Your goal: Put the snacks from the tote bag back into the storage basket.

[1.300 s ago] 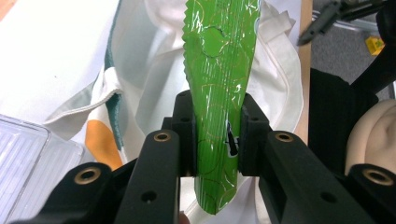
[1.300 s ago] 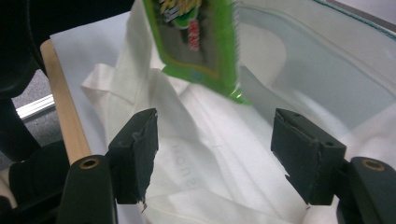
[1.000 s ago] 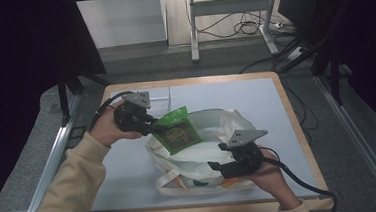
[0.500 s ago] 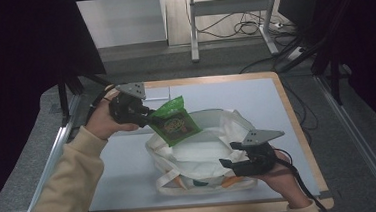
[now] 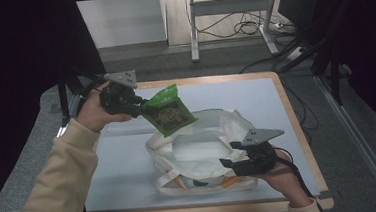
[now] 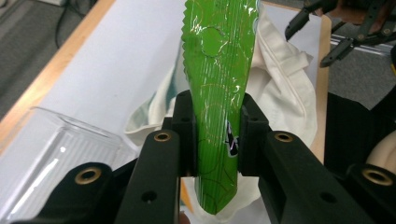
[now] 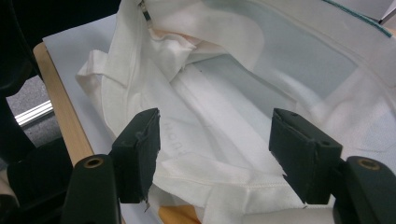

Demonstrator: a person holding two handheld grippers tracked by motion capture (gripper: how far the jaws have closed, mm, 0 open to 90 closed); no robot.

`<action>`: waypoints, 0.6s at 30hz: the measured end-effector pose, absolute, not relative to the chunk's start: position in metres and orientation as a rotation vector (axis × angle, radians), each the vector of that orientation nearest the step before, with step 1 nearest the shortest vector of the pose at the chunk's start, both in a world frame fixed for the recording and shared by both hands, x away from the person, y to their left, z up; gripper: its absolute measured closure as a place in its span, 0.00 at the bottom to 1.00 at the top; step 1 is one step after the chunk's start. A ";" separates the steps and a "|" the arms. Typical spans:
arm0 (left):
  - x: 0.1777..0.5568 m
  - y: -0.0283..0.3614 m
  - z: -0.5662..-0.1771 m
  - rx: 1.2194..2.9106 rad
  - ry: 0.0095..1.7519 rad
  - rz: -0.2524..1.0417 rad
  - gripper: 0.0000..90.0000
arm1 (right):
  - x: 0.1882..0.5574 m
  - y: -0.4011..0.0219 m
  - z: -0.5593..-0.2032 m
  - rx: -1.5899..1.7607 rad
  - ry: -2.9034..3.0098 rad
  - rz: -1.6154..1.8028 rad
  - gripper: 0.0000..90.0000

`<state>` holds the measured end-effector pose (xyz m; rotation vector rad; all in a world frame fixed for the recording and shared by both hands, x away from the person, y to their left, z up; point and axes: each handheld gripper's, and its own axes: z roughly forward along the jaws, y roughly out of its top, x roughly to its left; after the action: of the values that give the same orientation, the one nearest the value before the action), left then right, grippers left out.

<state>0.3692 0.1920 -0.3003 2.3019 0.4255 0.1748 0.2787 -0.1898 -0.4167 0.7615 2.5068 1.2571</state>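
Note:
A green snack packet hangs in the air over the far left rim of a white cloth bag. My left gripper is shut on the packet's lower end. In the left gripper view both pads squeeze the packet, and the bag lies below it. My right gripper is at the bag's near right rim with its jaws wide apart. In the right gripper view the bag's open mouth spreads under and beyond the open jaws, and nothing is pinched between them.
The bag lies on a pale blue tabletop with a wooden edge. A clear plastic container stands on the table by the left gripper. Orange print shows on the bag's near side. Beyond the table stands a metal frame with cables on the floor.
The left hand has lifted the green packet up and toward the table's far left corner. The right hand has barely shifted along the bag's rim.

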 end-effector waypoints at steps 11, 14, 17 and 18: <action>0.391 0.205 -0.291 2.284 0.471 0.190 0.83 | 0.282 -0.188 -0.416 0.750 2.513 1.258 0.37; 0.397 0.209 -0.290 2.291 0.485 0.196 0.83 | 0.283 -0.188 -0.418 0.748 2.517 1.263 0.37; 0.404 0.213 -0.289 2.289 0.504 0.202 0.83 | 0.284 -0.187 -0.419 0.749 2.522 1.258 0.37; 0.405 0.214 -0.288 2.289 0.508 0.204 0.83 | 0.284 -0.187 -0.419 0.749 2.522 1.258 0.37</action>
<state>0.4053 0.2138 -0.2882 2.2889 0.5077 0.2038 0.2837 -0.1871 -0.4186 0.7494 2.5222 1.2575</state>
